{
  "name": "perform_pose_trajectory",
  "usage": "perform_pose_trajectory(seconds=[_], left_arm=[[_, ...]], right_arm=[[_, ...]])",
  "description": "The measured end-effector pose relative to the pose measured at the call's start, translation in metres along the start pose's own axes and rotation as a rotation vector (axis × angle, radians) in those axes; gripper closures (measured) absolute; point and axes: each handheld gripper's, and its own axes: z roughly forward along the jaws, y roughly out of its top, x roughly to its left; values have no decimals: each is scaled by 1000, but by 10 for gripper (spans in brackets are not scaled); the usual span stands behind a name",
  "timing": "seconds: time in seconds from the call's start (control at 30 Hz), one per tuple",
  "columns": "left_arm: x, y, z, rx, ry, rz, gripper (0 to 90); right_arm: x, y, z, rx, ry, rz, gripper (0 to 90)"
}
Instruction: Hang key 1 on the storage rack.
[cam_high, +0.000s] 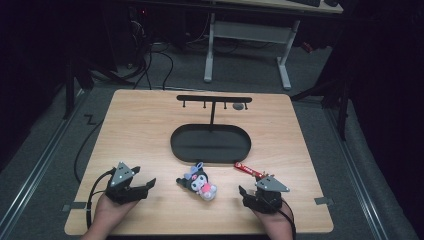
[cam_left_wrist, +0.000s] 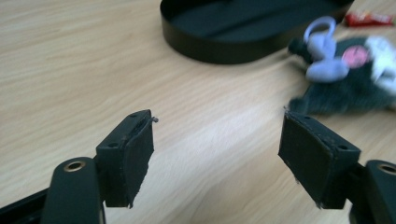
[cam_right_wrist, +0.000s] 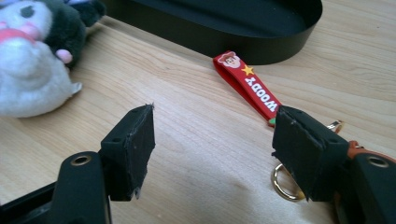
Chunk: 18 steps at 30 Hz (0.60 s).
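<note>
A black and white plush toy (cam_high: 198, 183) with a lilac loop lies on the wooden table (cam_high: 145, 130) near the front, between my two grippers. A red "Woody" key strap (cam_high: 248, 170) with a gold ring (cam_right_wrist: 282, 184) lies just right of it, close to the black oval tray (cam_high: 210, 145). My left gripper (cam_high: 147, 188) rests at the front left, open, with bare table between its jaws (cam_left_wrist: 217, 140) and the plush (cam_left_wrist: 345, 79) ahead to the right. My right gripper (cam_high: 250, 186) is open (cam_right_wrist: 212, 140); the strap (cam_right_wrist: 250, 86) runs ahead of its right jaw.
A black T-shaped stand with small hooks (cam_high: 214, 100) rises from the tray's far side. The tray's wall (cam_left_wrist: 224, 46) (cam_right_wrist: 210, 35) lies ahead of both grippers. Beyond the table stand a white desk frame (cam_high: 285, 60) and cables on the floor.
</note>
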Motion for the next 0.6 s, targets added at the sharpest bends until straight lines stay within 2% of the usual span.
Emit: perform_pose_trajectory(seconds=[0.07, 0.17, 0.27, 0.6], left_arm=[[2, -4, 0, 23, 14, 14, 274], [2, -2, 0, 6, 15, 2, 275], [0, -2, 1, 6, 29, 24, 275], [2, -3, 2, 7, 32, 10, 275]], right_arm=[[-1, -1, 1, 0, -2, 4, 300], [-4, -3, 2, 7, -13, 4, 302], [-6, -3, 1, 3, -13, 8, 305], [-3, -4, 3, 10, -3, -3, 305]])
